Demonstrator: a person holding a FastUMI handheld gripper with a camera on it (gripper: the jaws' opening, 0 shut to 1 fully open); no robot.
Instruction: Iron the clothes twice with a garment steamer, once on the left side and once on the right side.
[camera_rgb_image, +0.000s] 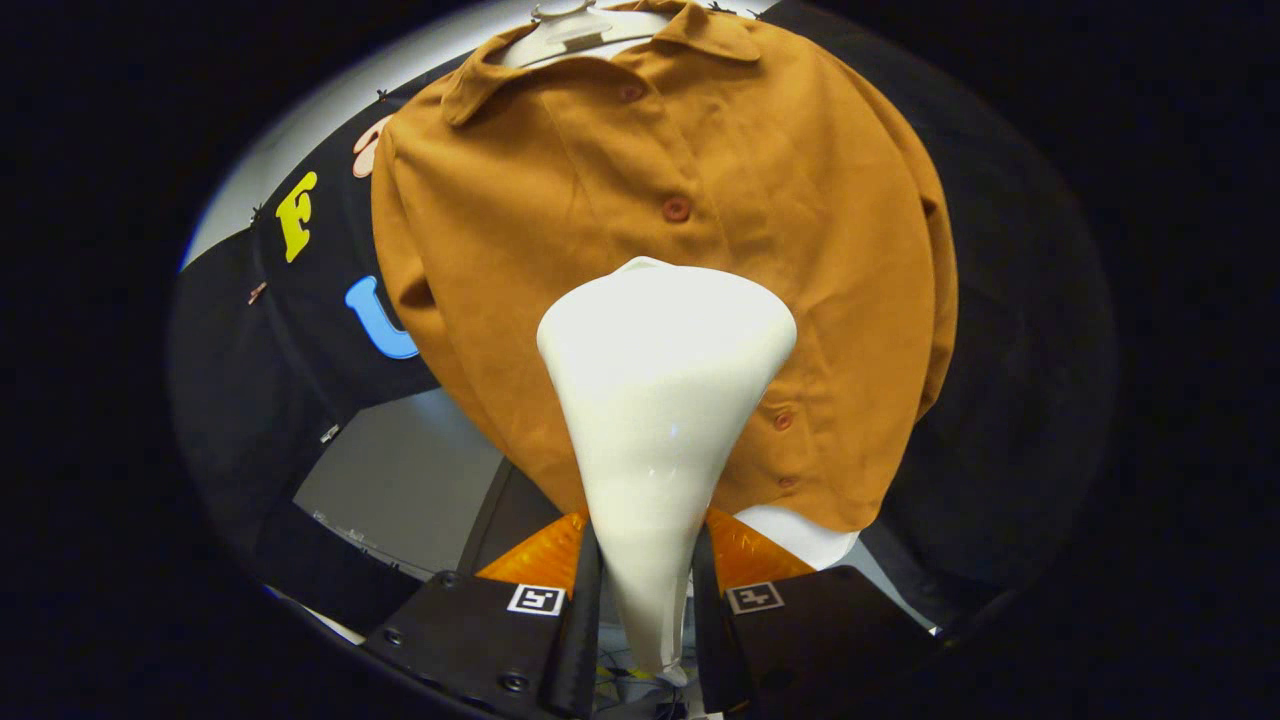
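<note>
One thing decides the coming stroke: the white steamer (660, 400), clamped by its narrow handle between both fingers of the hand-held gripper (645, 590), points straight ahead and up at the shirt (560, 230), its long axis running away from the fingers toward the row of buttons (677, 208). The broad steamer head sits over the middle of the shirt front, just beside the button line, so neither half has the advantage; whether the head touches the cloth I cannot tell. The brown shirt hangs on a pale hanger (565, 30) against the dark wall, collar at the top, hem just beyond the fingers. There is plenty of cloth to either side of the head before the sleeves and side edges, so a sideways shift looks unobstructed, by my judgement.
</note>
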